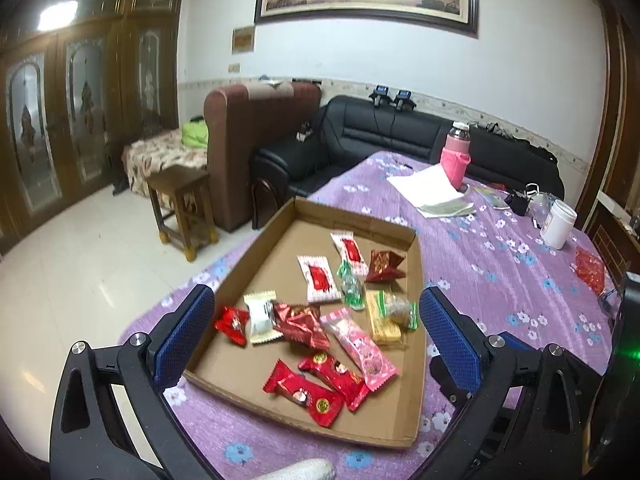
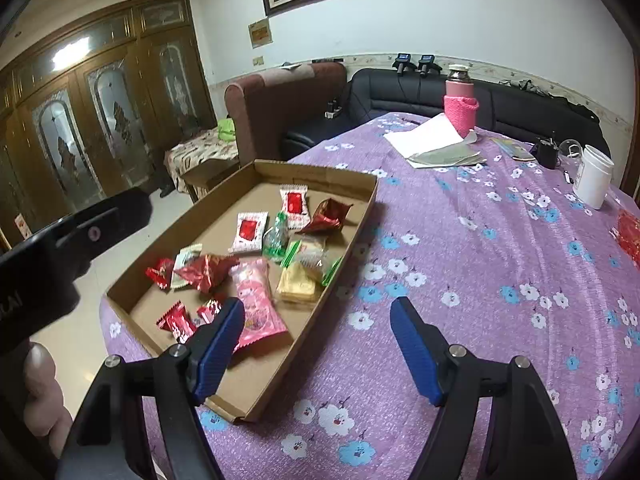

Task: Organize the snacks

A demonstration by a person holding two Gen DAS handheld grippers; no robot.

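A shallow cardboard tray [image 1: 352, 220] [image 2: 316, 176] lies on the purple flowered tablecloth [image 1: 480, 256] and holds several wrapped snacks. Among them are a pink packet [image 1: 360, 344] [image 2: 256, 300], red packets [image 1: 304, 392], white-and-red packets [image 1: 318, 278] [image 2: 248, 230], a yellow packet [image 1: 382, 320] and a green-wrapped candy [image 1: 350, 286]. My left gripper [image 1: 316, 296] hangs open over the tray's near half with nothing between its blue pads. My right gripper [image 2: 318, 306] is open too. Its left pad is over the tray's near right corner and its right pad over bare cloth. One red snack [image 1: 588, 268] [image 2: 630, 232] lies on the cloth far right.
A pink-sleeved bottle [image 1: 456, 152], papers [image 1: 432, 192] and a white jar [image 1: 558, 224] stand at the table's far side. The tray sits close to the table's left edge. A wooden stool [image 1: 180, 200] and sofas stand beyond. A hand [image 2: 40, 380] holds the left gripper's body [image 2: 80, 240].
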